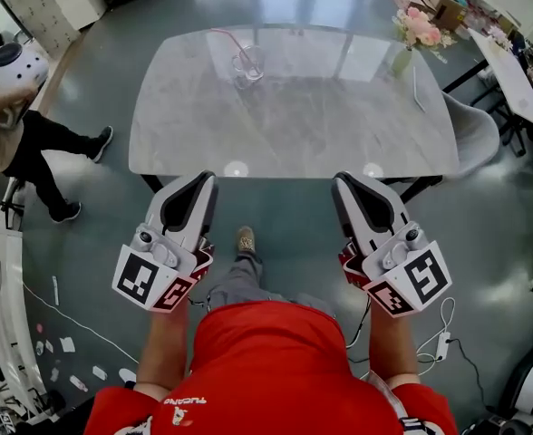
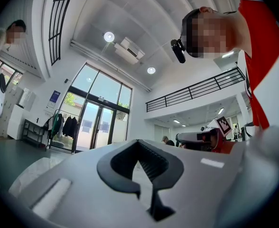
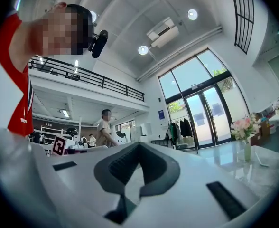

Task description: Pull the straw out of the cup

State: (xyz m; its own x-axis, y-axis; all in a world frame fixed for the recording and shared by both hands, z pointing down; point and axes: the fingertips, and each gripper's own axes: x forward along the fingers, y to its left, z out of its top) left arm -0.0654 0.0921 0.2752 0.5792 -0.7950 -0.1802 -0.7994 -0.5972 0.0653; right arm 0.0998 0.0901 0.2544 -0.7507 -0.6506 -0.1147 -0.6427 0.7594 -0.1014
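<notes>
A clear cup [image 1: 248, 65] stands on the far left part of the marble table [image 1: 294, 116]. A pink straw [image 1: 225, 35] leans out of it to the left. My left gripper [image 1: 204, 185] and right gripper [image 1: 343, 185] hover side by side just short of the table's near edge, well away from the cup. Both are shut with nothing between their jaws. The left gripper view shows its closed jaws [image 2: 139, 142] pointing slightly upward at the ceiling and glass doors. The right gripper view shows closed jaws [image 3: 139, 144] as well. Neither gripper view shows the cup.
A vase of pink flowers [image 1: 417, 33] stands at the table's far right corner. A white chair [image 1: 476, 127] sits by the right end. A person [image 1: 20, 134] stands on the floor to the left. Cables [image 1: 440, 338] lie on the floor at right.
</notes>
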